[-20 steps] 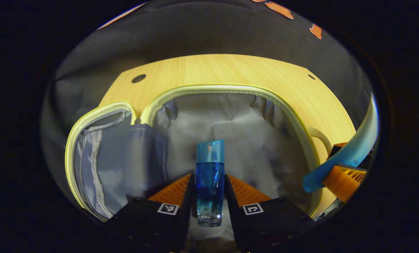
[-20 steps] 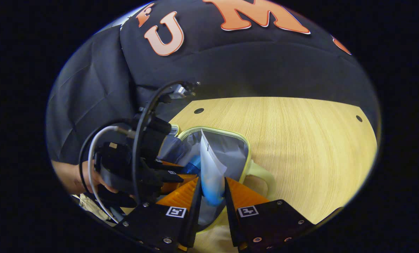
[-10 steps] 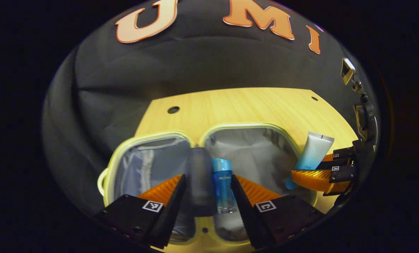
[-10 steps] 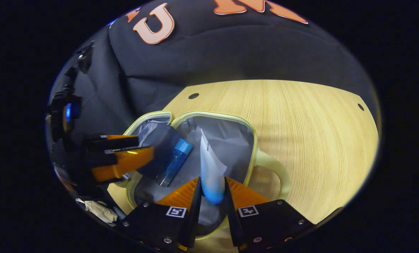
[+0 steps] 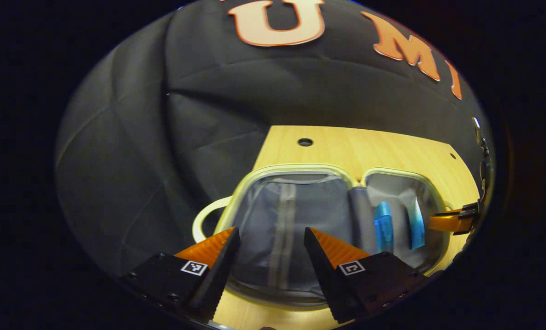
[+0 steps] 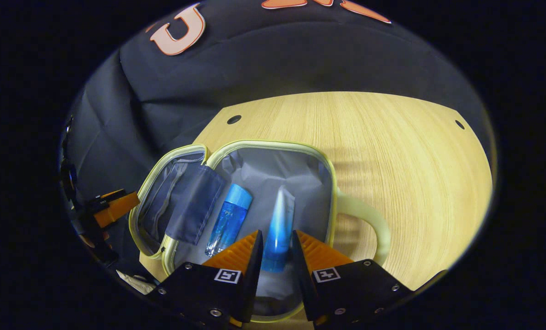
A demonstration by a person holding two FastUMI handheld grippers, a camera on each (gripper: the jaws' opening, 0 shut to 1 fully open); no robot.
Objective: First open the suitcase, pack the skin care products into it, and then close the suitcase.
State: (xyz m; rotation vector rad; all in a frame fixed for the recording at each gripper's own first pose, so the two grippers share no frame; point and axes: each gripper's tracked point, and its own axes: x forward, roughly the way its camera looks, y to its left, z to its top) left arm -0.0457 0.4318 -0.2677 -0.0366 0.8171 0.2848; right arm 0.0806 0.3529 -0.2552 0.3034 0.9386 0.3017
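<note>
The pale-yellow-rimmed grey fabric suitcase (image 6: 332, 183) lies open flat on the light wooden table (image 6: 392, 137), both halves facing up. In the right gripper view, the clear blue glass bottle (image 6: 229, 220) lies in the handle-side half just ahead of the left finger, its long axis running away from the fingers, cap farthest. Beside it the white-to-blue soft tube (image 6: 279, 224) lies parallel, its blue end reaching between the right gripper (image 6: 276, 250) fingers (whether they press it is hard to tell). The left gripper (image 5: 270, 243) has its fingers apart and empty, over the zip-pocket half; the far half's edge is cut off.
</note>
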